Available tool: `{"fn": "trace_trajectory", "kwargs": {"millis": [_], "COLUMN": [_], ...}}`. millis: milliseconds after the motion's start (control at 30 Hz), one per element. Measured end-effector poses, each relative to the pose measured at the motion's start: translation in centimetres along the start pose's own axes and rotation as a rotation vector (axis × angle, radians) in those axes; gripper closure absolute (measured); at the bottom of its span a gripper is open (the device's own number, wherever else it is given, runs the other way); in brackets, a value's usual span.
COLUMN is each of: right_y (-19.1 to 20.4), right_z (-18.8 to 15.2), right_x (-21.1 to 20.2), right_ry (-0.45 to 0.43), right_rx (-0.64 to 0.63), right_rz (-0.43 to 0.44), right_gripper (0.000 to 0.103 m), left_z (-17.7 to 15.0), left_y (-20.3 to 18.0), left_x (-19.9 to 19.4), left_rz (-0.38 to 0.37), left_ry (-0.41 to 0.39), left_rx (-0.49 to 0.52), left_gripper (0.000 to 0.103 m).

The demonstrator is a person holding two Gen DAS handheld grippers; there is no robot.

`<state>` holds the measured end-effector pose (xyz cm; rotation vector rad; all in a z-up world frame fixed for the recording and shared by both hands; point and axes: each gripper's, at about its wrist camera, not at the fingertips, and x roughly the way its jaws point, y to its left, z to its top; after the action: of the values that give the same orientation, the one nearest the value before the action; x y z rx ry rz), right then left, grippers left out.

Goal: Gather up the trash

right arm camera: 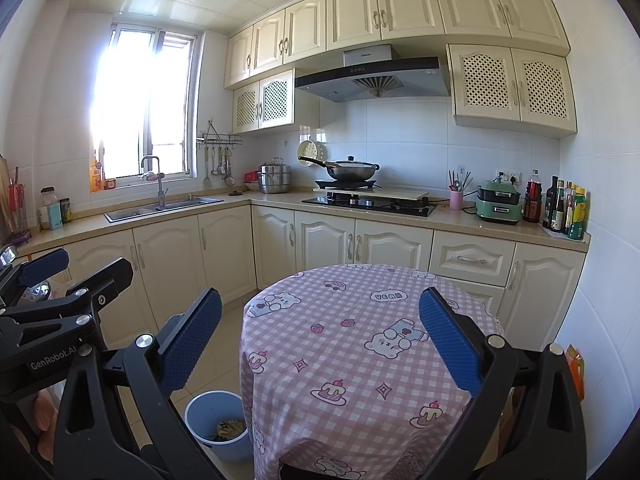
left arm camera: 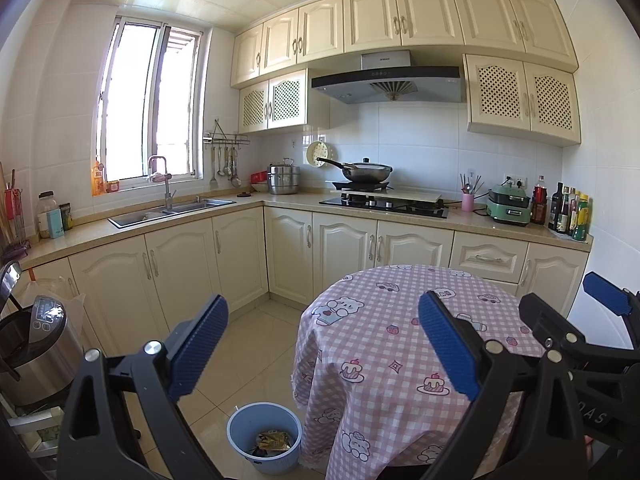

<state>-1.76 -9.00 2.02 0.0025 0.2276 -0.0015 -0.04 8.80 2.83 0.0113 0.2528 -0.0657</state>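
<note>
A light blue trash bin (left arm camera: 264,438) stands on the floor left of the round table; it also shows in the right wrist view (right arm camera: 218,424). Crumpled wrappers (left arm camera: 274,440) lie inside it, also seen in the right wrist view (right arm camera: 230,429). My left gripper (left arm camera: 324,346) is open and empty, held above the floor and the table's left edge. My right gripper (right arm camera: 320,338) is open and empty above the table. The right gripper shows at the right edge of the left wrist view (left arm camera: 568,312), and the left gripper at the left edge of the right wrist view (right arm camera: 76,270).
The round table (right arm camera: 360,360) has a pink checked cloth with bear prints. Cream cabinets and a counter run behind with a sink (left arm camera: 172,210), a stove with a wok (left arm camera: 366,172), bottles (left arm camera: 568,212). A rice cooker (left arm camera: 32,344) stands at the left.
</note>
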Motion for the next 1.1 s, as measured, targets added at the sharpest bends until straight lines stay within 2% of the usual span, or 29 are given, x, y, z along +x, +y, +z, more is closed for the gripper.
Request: {"fn": "trace_trajectory", "kwargs": {"millis": [1100], "right_y": [-0.19], "right_z": [-0.14], "right_x": [0.44], "right_ry": [0.007], "right_rx": [-0.013], "right_rz": [0.009], "right_gripper": [0.007], "left_z": [-0.38], "left_y": [0.44], "left_x": [0.38], "left_rz": [0.002], "left_ry": [0.007], "left_rx": [-0.004], "left_gripper": [0.009]}}
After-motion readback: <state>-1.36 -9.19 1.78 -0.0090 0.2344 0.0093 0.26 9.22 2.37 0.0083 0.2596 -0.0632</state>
